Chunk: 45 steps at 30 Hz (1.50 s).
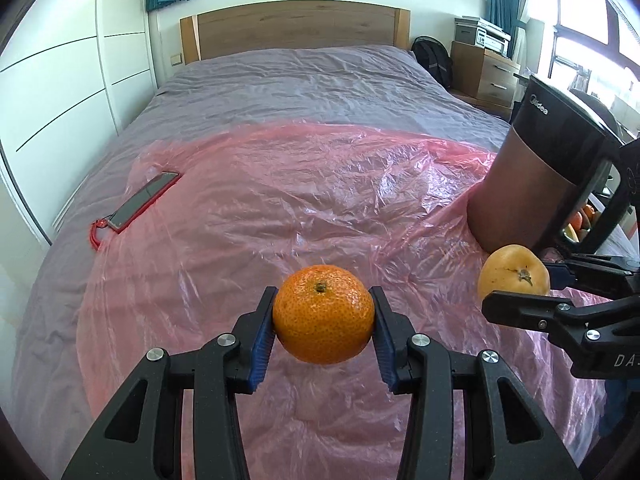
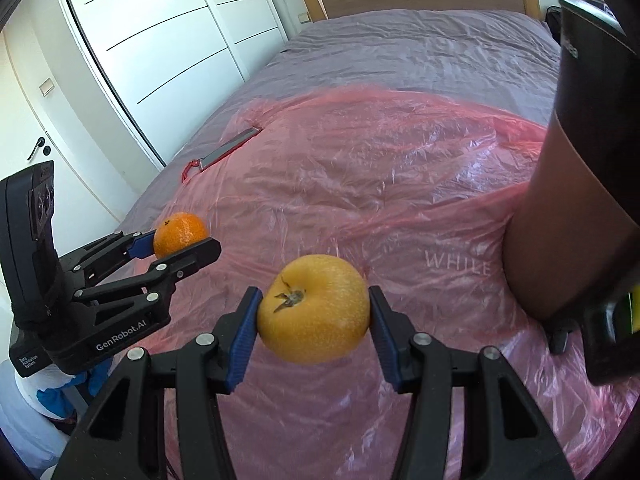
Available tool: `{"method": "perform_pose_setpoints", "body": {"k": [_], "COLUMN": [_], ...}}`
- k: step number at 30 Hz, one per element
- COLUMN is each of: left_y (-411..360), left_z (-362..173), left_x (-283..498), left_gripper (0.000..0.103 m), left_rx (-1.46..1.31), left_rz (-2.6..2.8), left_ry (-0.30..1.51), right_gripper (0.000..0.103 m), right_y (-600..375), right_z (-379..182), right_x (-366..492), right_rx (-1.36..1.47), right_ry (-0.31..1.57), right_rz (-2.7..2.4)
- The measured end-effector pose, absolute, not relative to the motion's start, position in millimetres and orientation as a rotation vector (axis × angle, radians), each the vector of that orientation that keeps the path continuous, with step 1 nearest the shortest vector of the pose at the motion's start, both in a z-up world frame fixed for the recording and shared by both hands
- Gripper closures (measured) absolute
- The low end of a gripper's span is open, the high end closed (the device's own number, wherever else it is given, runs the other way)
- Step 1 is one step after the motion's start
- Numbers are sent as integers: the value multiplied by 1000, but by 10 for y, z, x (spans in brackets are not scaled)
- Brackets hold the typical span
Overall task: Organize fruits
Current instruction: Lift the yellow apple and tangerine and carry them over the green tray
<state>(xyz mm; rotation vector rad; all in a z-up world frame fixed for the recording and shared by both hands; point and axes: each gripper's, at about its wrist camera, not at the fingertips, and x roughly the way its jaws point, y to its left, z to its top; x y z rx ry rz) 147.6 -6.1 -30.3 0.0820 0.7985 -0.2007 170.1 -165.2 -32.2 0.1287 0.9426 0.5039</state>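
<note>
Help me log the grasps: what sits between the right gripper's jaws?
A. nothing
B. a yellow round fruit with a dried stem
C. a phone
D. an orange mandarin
B: the right gripper has its jaws pressed on both sides of the yellow fruit; the mandarin is in the left gripper.

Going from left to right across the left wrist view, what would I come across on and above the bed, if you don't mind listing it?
Phone in a red case → orange mandarin clamped in the left gripper → yellow fruit held in the right gripper → dark kettle.
</note>
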Motion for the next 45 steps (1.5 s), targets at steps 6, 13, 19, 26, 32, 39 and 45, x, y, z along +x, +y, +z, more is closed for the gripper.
{"method": "perform_pose_setpoints", "body": {"k": [6,13,19,26,32,39,45], "left_y": [-189,-462,-767,-1255,-1838,-2508,-3106], "left_z": [-227,-187,-150,-141,-121,-45,40], "left_x": [1122,826,606,438,347,401,528], "left_gripper": [64,64,64,64,64,64,64], "left_rx": [75,79,102,148,197,211,219], "left_rz": [-233,-289,-339,-414,-497,-589,-657], "left_ry": [806,818,824,837,840,831,809], "right_gripper": [4,4,4,4,4,4,4], "right_y": [-1840,-2150,-2494,-3017,-3557,-4205,-4702], "right_z": [-318,-344,-378,-429,-421,-325,-287], "right_x": [1328,929,656,436,352,383,485], "right_rx": [130,139,156,192,232,267,299], "right_ry": [956,974,976,970,948,896,857], "right_rz": [480,425,375,290,211,119,53]}}
